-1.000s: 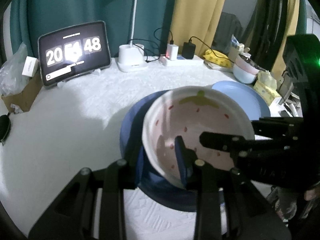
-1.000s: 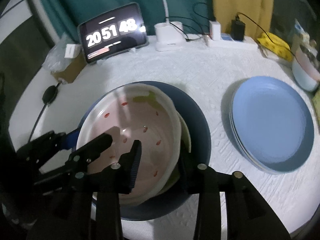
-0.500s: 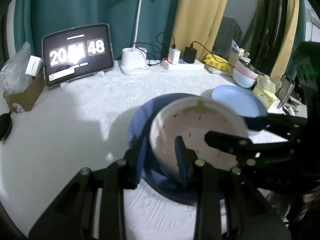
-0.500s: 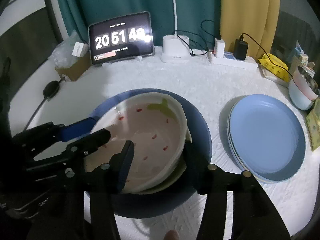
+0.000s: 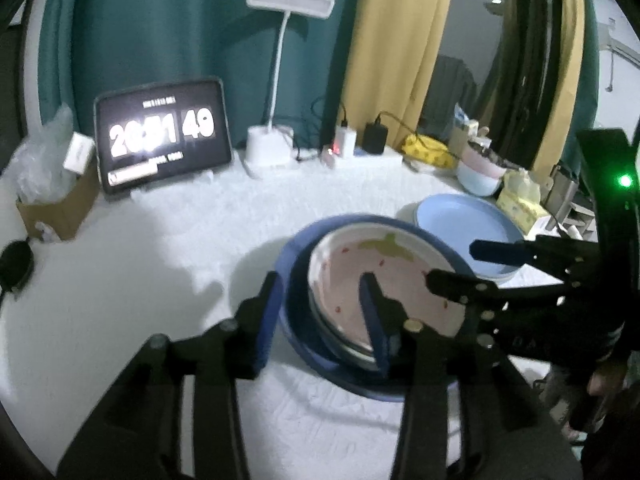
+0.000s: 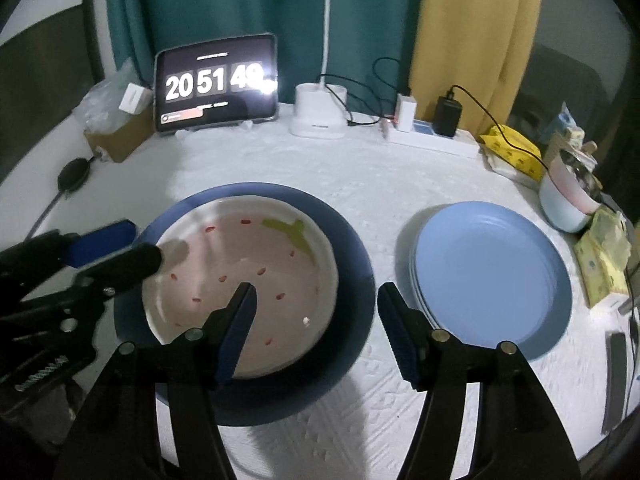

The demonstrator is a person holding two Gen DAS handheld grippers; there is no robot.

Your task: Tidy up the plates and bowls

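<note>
Strawberry bowl (image 6: 244, 276): nested in dark blue plate (image 6: 352, 256) (light blue plates (image 6: 492, 276) beside). Left gripper (image 5: 320, 312), right gripper (image 6: 316, 312): both spreading, straddling its rim unpinched.

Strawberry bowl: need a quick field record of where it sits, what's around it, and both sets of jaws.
strawberry bowl: sits inside the dark blue plate, level, on another dish whose rim shows beneath it
light blue plates: stacked to the right, apart from the dark blue plate
left gripper: jaws opening, straddling the bowl's rim, pads off it
right gripper: jaws opening, straddling the bowl's near rim, pads not touching
tablet clock: standing at the back of the table
</note>
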